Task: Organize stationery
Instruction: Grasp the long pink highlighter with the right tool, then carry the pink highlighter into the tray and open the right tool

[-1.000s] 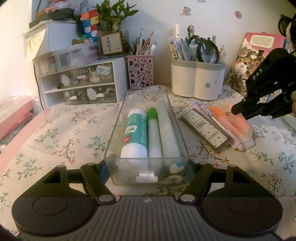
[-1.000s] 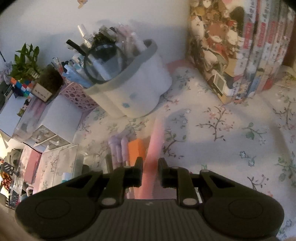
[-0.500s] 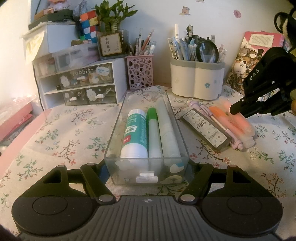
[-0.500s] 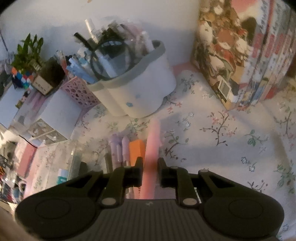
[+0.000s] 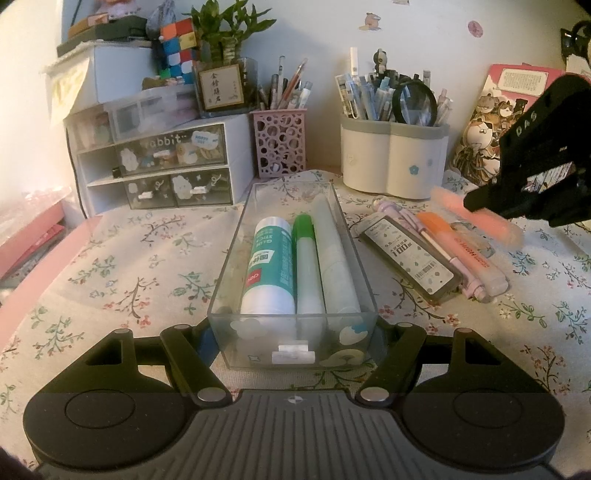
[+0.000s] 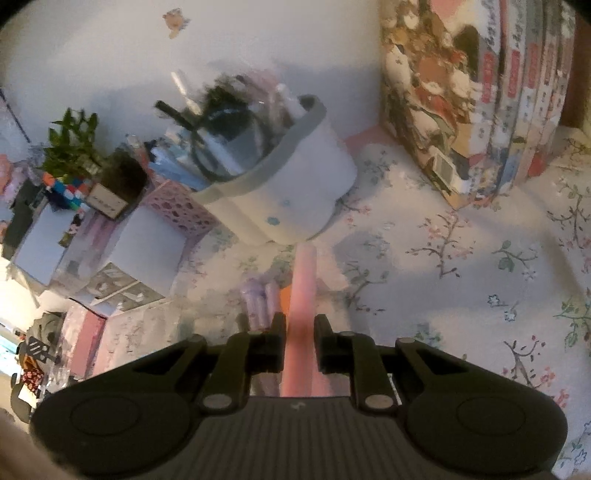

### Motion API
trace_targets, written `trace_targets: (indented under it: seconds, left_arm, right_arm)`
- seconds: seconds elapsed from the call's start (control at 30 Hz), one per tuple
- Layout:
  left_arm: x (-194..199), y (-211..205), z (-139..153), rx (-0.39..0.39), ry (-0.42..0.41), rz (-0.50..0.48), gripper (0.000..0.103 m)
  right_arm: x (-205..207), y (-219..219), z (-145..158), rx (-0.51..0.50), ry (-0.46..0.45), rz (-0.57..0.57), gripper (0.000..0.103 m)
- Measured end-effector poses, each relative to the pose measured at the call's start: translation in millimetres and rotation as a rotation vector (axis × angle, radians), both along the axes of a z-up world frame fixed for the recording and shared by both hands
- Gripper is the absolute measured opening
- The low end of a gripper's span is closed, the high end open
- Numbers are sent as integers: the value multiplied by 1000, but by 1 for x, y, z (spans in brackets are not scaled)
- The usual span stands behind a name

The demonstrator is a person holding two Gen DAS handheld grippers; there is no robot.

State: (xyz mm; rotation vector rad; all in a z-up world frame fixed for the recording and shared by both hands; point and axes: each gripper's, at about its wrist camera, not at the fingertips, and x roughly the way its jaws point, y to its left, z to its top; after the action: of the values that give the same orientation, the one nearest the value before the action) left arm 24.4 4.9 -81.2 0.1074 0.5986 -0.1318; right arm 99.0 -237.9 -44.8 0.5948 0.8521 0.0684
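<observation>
A clear plastic tray (image 5: 236,258) lies lengthwise on the flowered cloth. It holds a green-and-white glue stick (image 5: 271,269), a green-capped marker (image 5: 306,258) and a pale pen (image 5: 336,258). My left gripper (image 5: 295,332) is shut on the tray's near end, one finger at each corner. At the right, my right gripper (image 6: 300,325) is shut on a pink highlighter (image 6: 304,273). In the left wrist view the pink highlighter (image 5: 448,201) hangs blurred just above the cloth. Below it lie a lead refill case (image 5: 410,254), a purple pen (image 5: 436,240) and an orange highlighter (image 5: 461,251).
Along the back wall stand a white and grey pen holder (image 5: 391,162) full of pens, a pink perforated cup (image 5: 280,144), a small drawer unit (image 5: 162,170) and a potted plant (image 5: 221,33). A row of books (image 6: 480,92) stands at the far right.
The right gripper has lifted the pink highlighter off the cloth, away from the pile of pens. The left gripper and the tray have stayed where they were.
</observation>
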Motion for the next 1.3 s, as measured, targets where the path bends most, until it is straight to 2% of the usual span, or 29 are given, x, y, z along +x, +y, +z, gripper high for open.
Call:
trace_targets:
  seconds: [0.77,1.3]
  left_arm:
    - [1,2,0,-1,1,-2,73]
    - [1,1,0,0,0,-2,73]
  right_arm:
    - [-1,79,24,62,-65,224,6]
    - [2,94,26,68,-82,269,6]
